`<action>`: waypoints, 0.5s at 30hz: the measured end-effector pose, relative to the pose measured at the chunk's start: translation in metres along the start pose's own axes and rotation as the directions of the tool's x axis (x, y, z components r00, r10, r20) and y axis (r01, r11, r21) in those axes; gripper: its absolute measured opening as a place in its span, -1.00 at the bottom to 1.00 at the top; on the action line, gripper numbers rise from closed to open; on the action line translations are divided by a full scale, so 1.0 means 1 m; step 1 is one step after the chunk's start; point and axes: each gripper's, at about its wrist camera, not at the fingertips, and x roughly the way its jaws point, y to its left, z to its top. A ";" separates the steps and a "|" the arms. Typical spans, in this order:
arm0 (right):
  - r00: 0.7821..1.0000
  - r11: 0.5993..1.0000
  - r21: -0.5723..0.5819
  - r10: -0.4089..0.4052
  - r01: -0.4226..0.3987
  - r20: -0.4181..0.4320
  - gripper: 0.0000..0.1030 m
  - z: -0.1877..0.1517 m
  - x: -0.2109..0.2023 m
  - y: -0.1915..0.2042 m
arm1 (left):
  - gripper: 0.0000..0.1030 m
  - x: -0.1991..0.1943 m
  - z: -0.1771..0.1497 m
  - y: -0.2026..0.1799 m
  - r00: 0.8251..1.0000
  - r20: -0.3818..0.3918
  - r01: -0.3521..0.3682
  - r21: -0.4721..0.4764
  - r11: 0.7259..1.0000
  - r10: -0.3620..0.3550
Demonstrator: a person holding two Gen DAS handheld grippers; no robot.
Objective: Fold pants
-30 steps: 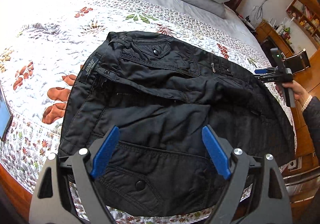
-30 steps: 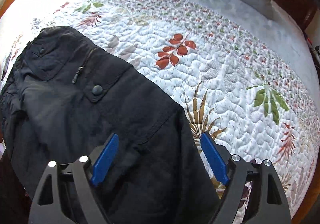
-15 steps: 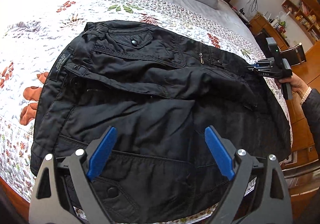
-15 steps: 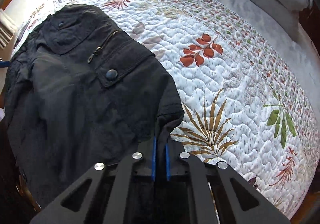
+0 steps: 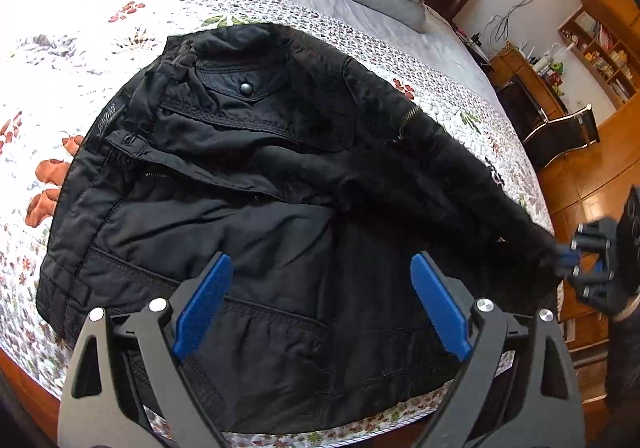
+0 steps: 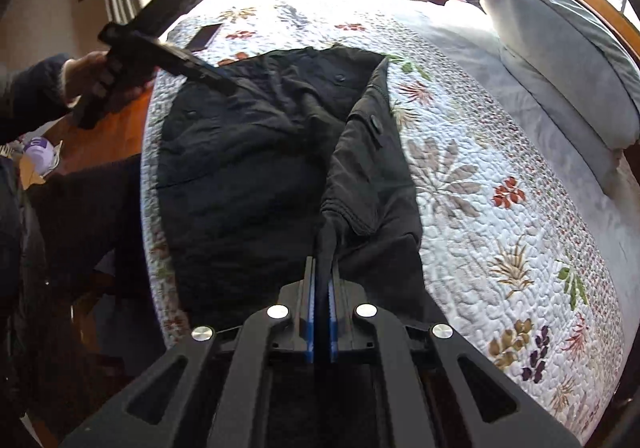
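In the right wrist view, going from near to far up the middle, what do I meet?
right gripper clamped on the pant leg hem → raised pant leg → snap button on its pocket → waist end of the pants → floral quilt → bright far edge of the bed.

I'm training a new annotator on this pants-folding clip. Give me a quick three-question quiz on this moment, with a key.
1. True or false: the right tongs are shut on a hem of the black pants.
2. Multiple choice: the left tongs are A) shut on the waistband, B) open above the pants, C) out of view.
3. Fill in: the pants lie on a floral ____, with grey pillows beyond.

Key: 1 true; 2 B; 3 quilt.
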 end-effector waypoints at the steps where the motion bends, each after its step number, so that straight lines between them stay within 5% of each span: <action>1: 1.000 1.000 -0.004 0.014 -0.014 -0.005 -0.91 -0.006 0.004 0.012 | 0.76 0.001 0.000 0.001 1.000 -0.001 0.008 -0.022 1.000 -0.008; 11: 0.995 0.992 0.091 0.095 -0.092 -0.033 -0.91 -0.062 0.048 0.061 | 0.76 0.036 0.004 -0.005 0.996 -0.073 0.038 -0.106 0.994 -0.046; 15: 0.993 0.985 0.133 0.113 -0.110 -0.018 -0.91 -0.074 0.052 0.056 | 0.77 0.037 -0.002 -0.010 0.996 -0.091 -0.032 -0.087 0.996 0.024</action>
